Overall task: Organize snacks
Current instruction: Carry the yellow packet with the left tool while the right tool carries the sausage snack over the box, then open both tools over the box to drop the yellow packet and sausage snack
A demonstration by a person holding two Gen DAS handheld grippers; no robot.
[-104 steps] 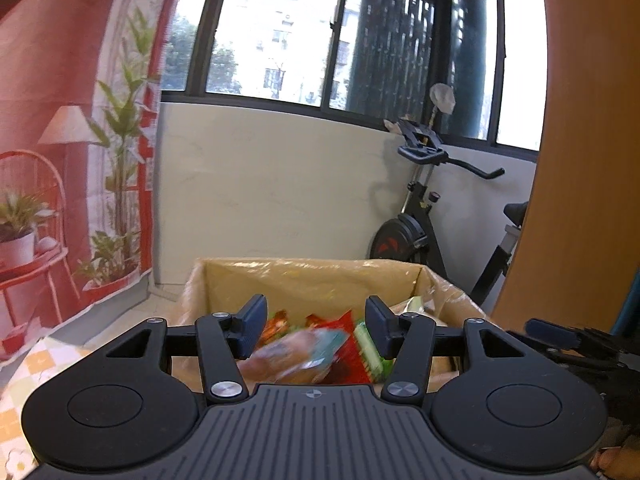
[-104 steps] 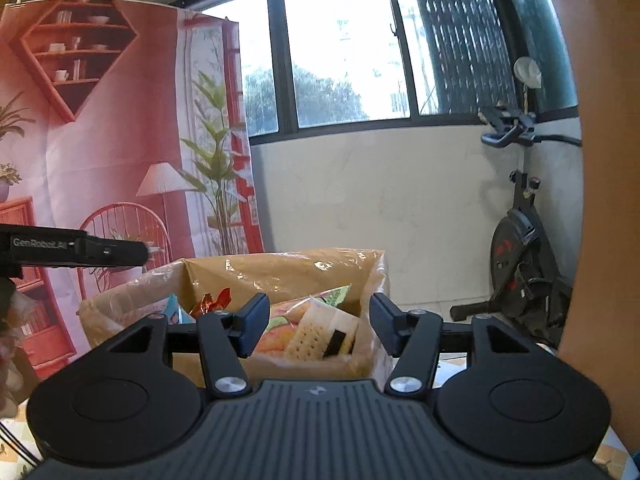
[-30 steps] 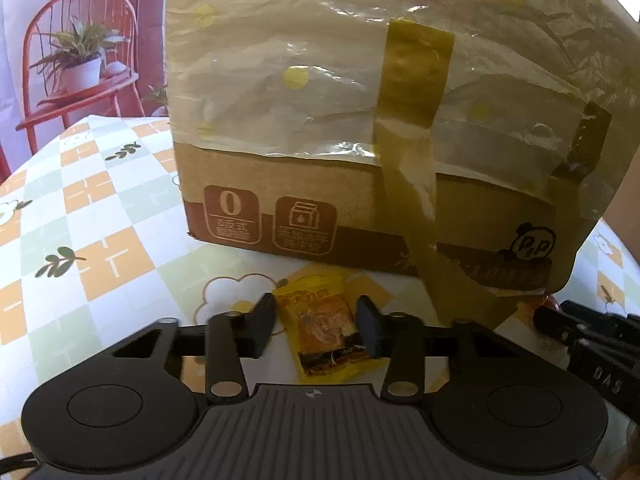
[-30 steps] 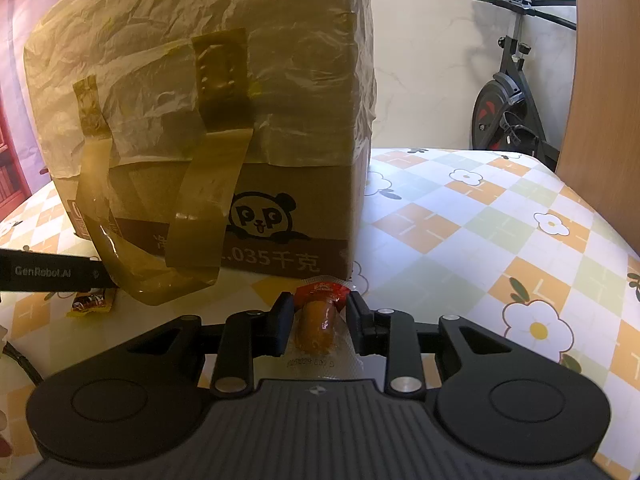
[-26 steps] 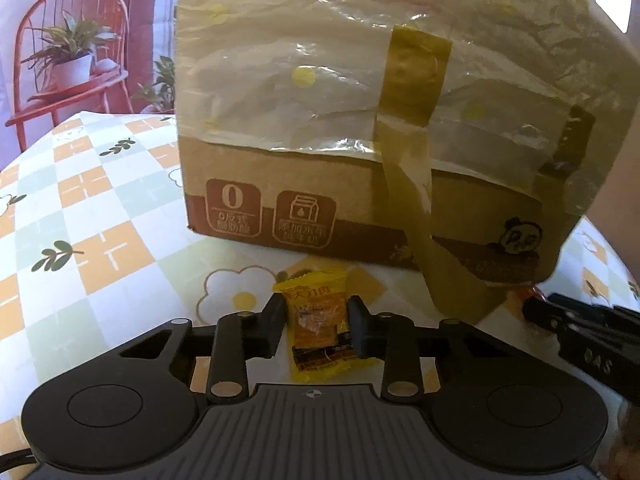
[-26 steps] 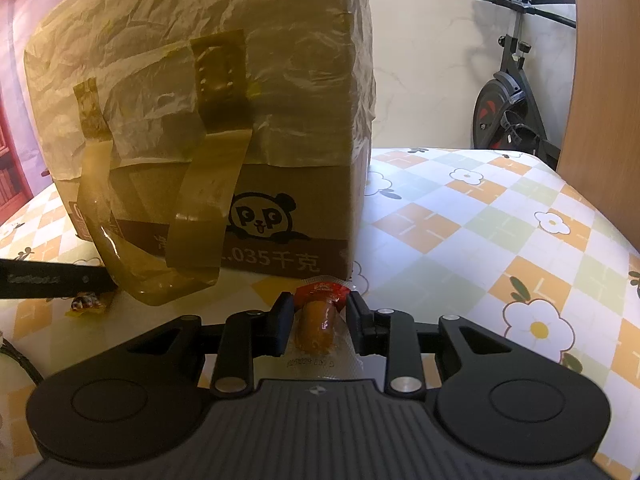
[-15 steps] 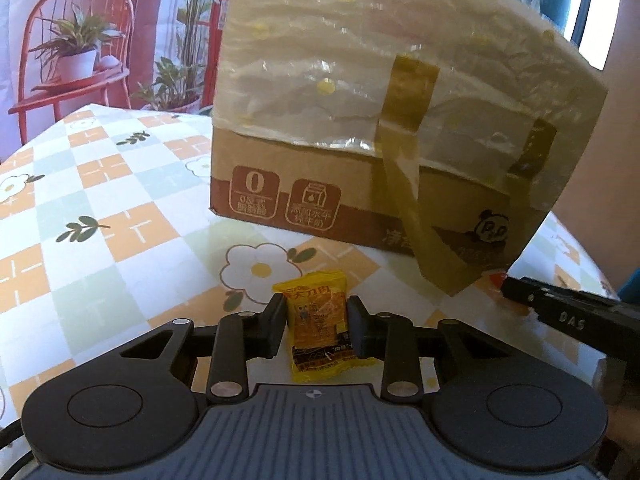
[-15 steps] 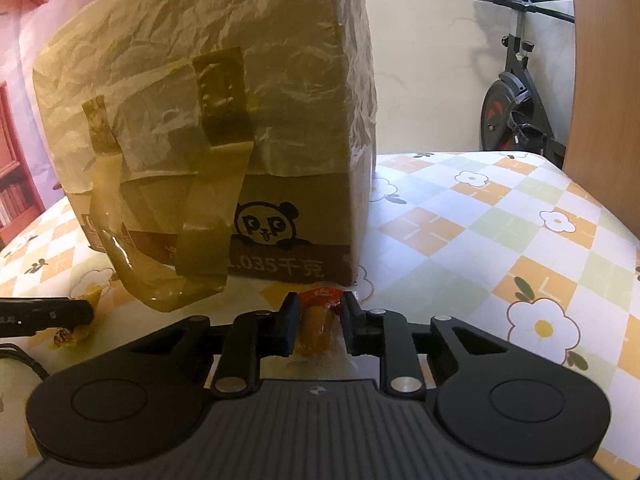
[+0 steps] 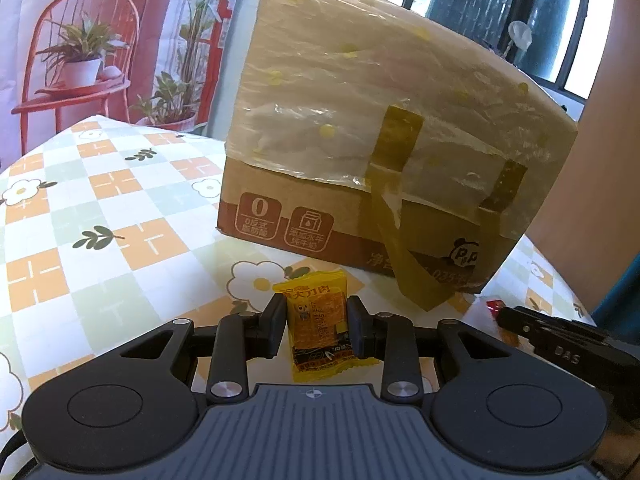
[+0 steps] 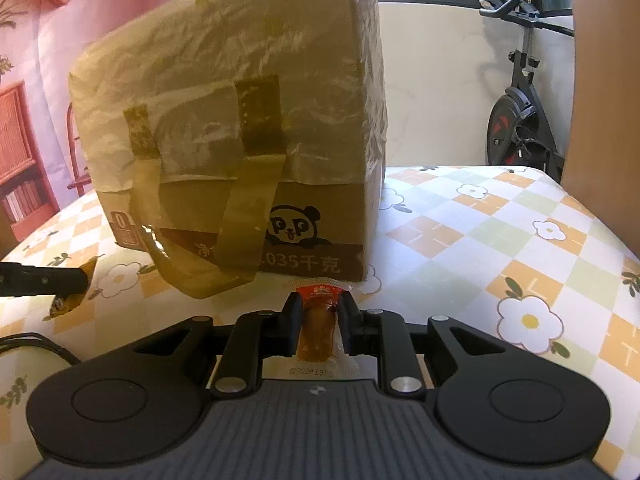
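Left gripper [image 9: 316, 330], bottom centre of the left wrist view: clamped on a yellow packet [image 9: 318, 330], pads against both side edges, packet upright, its crimped lower end hanging below the fingers. Jaws just been closing, packet between them. Right gripper [image 10: 319, 326], bottom centre of the right wrist view: squeezed tight on a clear-wrapped sausage [image 10: 318, 328] with a red top, red end poking out above the fingertips, clear tail with a printed date code trailing toward the camera.

Lower right of the left wrist view: right gripper's dark fingers reaching in from the edge, a red scrap of its snack at their tip. Lower left of the right wrist view: left gripper's finger entering from the edge, yellow wrapper at its tip.

Beneath both: table [image 9: 100, 248] under a checked cloth of orange, green and white squares with daisies and leaf sprigs.

Farther back, mid-frame in both views: box [image 9: 384, 148] standing on the cloth, cardboard, top half lined with crinkled plastic, brown tape strips hanging down the front, panda logo near the lower edge. Both snacks in front of it, outside it.

Beyond, upper left: backdrop [image 9: 80, 40] printed with a red chair and potted plants. Upper right of the right wrist view: exercise bike [image 10: 520, 116] against a pale wall, windows above.
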